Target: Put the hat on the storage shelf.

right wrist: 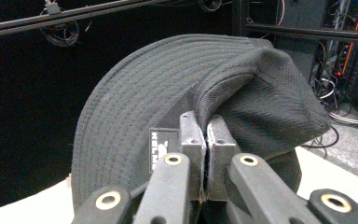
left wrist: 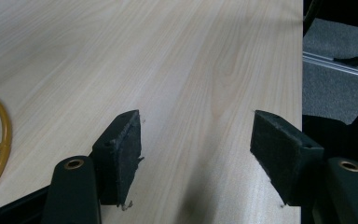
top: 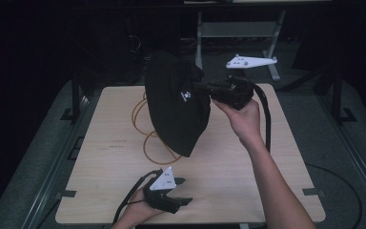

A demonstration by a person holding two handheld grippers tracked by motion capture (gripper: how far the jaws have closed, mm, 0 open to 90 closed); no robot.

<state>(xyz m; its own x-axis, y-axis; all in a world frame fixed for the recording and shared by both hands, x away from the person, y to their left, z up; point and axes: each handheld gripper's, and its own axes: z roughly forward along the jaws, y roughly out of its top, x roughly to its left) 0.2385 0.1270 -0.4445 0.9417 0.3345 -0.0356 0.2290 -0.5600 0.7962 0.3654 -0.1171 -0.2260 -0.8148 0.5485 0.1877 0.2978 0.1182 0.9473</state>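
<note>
The black hat (top: 178, 107) is up in the air over the far part of the surface (top: 248, 167). The right tool (top: 214, 90) pinches its brim tight. So the picking up looks done; where the hat goes is left. The left tool (top: 178, 191) sits low, wide apart, holding nothing. An orange cord (top: 145, 143) lies under the hat. The room is dark, with metal frames behind.

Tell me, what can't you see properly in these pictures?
- Orange cable: in the high view the black hat covers part of its loops; in the left gripper view the picture's left edge cuts it off.
- Hat's logo patch: in the right gripper view the right gripper, shut on the hat, hides part of its lettering.
- White mark on the hat: too small to read in the high view.
- Room behind the table: too dark.
</note>
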